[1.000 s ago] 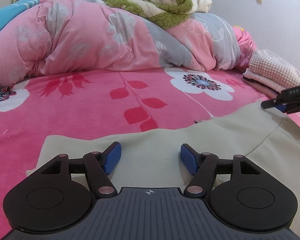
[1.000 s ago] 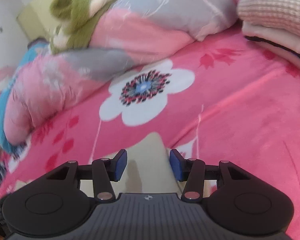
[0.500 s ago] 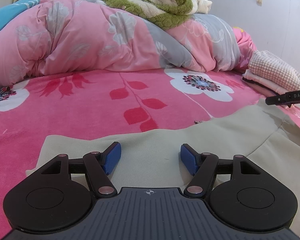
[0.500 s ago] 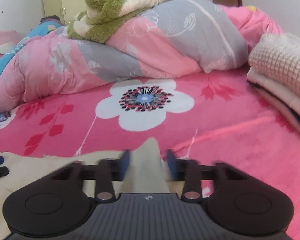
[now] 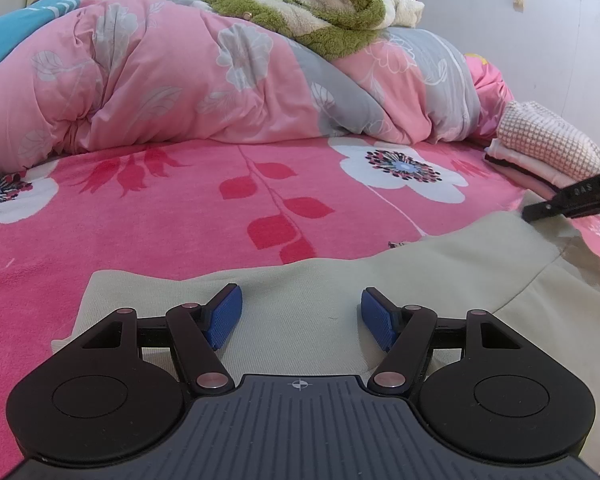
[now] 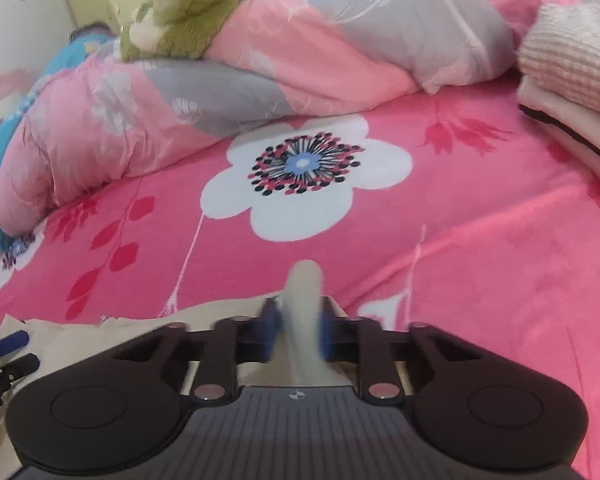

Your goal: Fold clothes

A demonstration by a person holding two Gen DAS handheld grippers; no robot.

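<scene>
A beige garment (image 5: 420,280) lies flat on the pink floral bedsheet (image 5: 180,208). My left gripper (image 5: 302,316) hovers over its near left part, open, with the blue pads wide apart and only flat cloth beneath. My right gripper (image 6: 298,328) is at the garment's far right corner. Its jaws are closing, and the blurred blue pads pinch an upstanding fold of the beige cloth (image 6: 304,280). In the left wrist view, the right gripper's (image 5: 540,210) black tip shows at the right edge. In the right wrist view, the left gripper's fingertips (image 6: 10,340) show at the far left.
A folded stack of clothes (image 5: 548,148) topped by a waffle-knit piece sits at the right of the bed. A bunched pink and grey quilt (image 5: 180,80) runs along the back, with a green fleece (image 5: 320,20) on top. Bare sheet lies between garment and quilt.
The right gripper's pads have come together onto the garment's corner, which now stands pinched between them, and its view has rolled. The left gripper has stayed still and open.
</scene>
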